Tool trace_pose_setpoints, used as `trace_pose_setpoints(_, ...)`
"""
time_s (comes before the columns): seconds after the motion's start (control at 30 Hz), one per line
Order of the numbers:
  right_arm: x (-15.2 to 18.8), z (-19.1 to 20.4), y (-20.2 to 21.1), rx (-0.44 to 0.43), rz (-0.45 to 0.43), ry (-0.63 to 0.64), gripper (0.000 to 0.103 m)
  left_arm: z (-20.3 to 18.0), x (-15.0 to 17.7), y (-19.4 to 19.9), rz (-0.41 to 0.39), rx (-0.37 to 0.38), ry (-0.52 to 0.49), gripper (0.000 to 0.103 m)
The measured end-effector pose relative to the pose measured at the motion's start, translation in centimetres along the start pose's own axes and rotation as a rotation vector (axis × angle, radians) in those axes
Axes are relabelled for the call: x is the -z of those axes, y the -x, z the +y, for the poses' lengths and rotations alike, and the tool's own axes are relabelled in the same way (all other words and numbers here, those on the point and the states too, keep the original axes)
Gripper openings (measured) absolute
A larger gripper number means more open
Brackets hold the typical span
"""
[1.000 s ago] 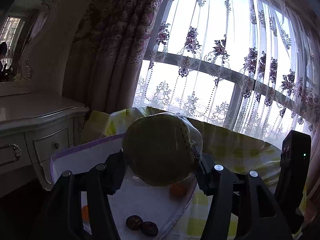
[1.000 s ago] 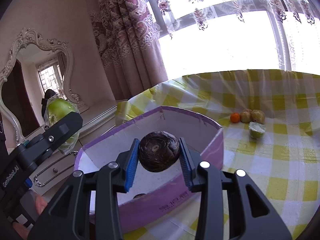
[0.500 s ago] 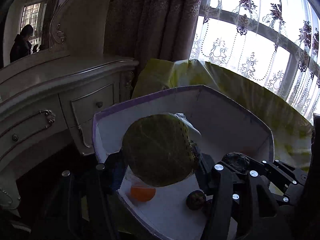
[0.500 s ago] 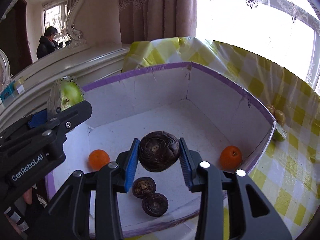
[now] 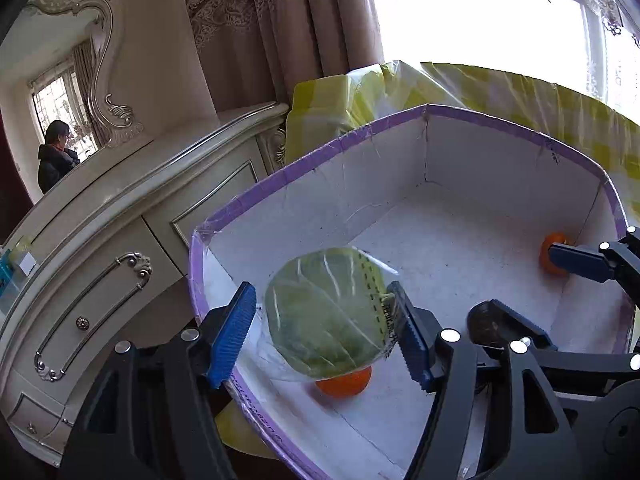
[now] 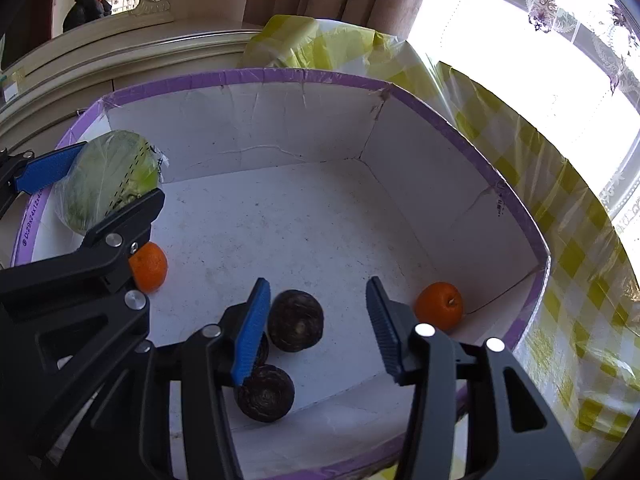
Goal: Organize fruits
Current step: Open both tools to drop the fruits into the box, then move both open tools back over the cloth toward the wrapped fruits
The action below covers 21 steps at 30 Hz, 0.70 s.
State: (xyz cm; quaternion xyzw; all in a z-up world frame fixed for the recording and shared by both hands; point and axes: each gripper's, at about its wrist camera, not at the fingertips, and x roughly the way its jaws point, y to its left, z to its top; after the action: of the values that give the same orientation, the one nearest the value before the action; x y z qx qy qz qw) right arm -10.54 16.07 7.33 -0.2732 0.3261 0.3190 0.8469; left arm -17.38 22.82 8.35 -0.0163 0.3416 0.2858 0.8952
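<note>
A white box with a purple rim [image 5: 400, 124] [image 6: 304, 76] sits on a yellow checked tablecloth. My left gripper [image 5: 326, 332] is open over the box's left corner, around a plastic-wrapped green melon [image 5: 326, 312] [image 6: 108, 178]; the left pad is clear of it. An orange [image 5: 344, 384] [image 6: 148, 266] lies under it. My right gripper [image 6: 316, 328] is open over the box floor. A dark round fruit [image 6: 296, 326] lies between its fingers, with two more dark fruits [image 6: 264, 394] below. A second orange [image 6: 440, 306] [image 5: 550, 252] lies in the right corner.
A cream dresser [image 5: 104, 240] with drawer handles stands just left of the box, with a mirror [image 5: 60, 92] above it. The checked tablecloth [image 6: 580, 280] runs right of the box toward the curtained window [image 5: 480, 20]. The two grippers are close together over the box.
Both grippers have dropped lower into the box and opened. The right one let go of the dark fruit, which now lies on the box floor. The left jaws have widened around the melon.
</note>
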Motion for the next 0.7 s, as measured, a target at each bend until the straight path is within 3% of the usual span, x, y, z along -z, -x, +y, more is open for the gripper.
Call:
trace_pose_setpoints(0.03, 0.1, -0.1, 0.0, -0.002, 0.001, -0.011, 0.091, 0.1, -0.2, -0.1, 0.006, 0.025, 0.006, 0.077)
trace_pose_setpoints(0.2, 0.3, -0.2, 0.4, -0.003, -0.026, -0.013, 0.093, -0.1, -0.2, 0.2, -0.014, 0.008, 0.016, 0.084)
trace_pose_setpoints(0.43, 0.4, -1.1, 2.8, -0.031, -0.163, -0.041, 0.095, 0.5, -0.8, 3.1, -0.153, -0.058, 0.058, 0.087)
trace_pose_setpoints(0.57, 1.0, -3.1, 5.2, -0.04, -0.286, -0.11, 0.095, 0.5, -1.4, 6.6, -0.31, -0.095, 0.11, 0.087)
trace_pose_setpoints(0.7, 2.8, -7.6, 8.3, -0.032, -0.466, -0.262, 0.1, -1.1, -2.3, 11.5, -0.525, -0.026, 0.125, 0.087)
